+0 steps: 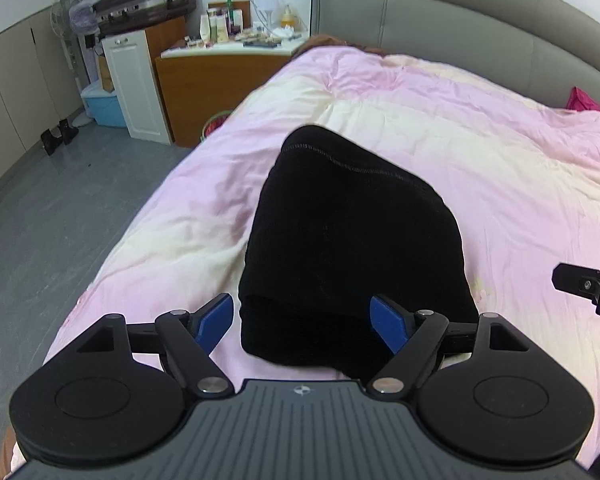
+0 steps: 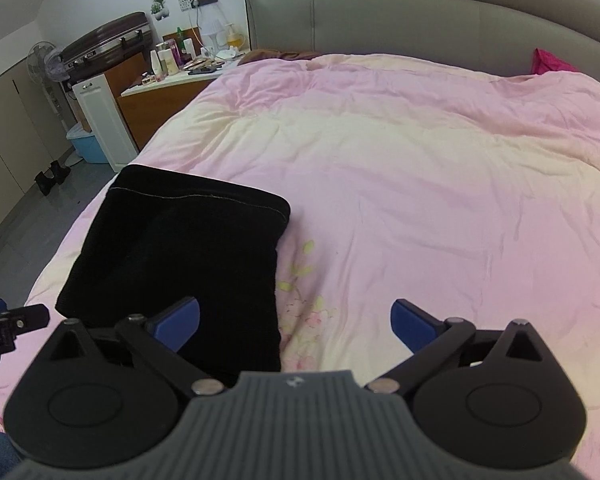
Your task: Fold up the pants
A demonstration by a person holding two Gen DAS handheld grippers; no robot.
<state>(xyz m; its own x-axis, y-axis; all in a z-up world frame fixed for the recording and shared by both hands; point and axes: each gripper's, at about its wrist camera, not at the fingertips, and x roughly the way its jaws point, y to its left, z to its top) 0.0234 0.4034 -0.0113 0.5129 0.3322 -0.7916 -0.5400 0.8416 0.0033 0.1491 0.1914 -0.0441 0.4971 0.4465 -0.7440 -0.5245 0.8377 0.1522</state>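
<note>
The black pants (image 1: 352, 240) lie as a compact folded packet near the left edge of the bed (image 2: 420, 200); left gripper (image 1: 302, 322) and right gripper (image 2: 296, 324) both spread apart, empty, so folding seems finished

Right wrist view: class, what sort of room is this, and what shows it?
Most likely a home bedroom: a bed with a pink quilt and padded grey headboard, plus a bedside cabinet crowded with bottles.

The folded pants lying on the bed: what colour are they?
Black pants, with a thin pale stitch line near the far edge; clearest in the right wrist view.
</note>
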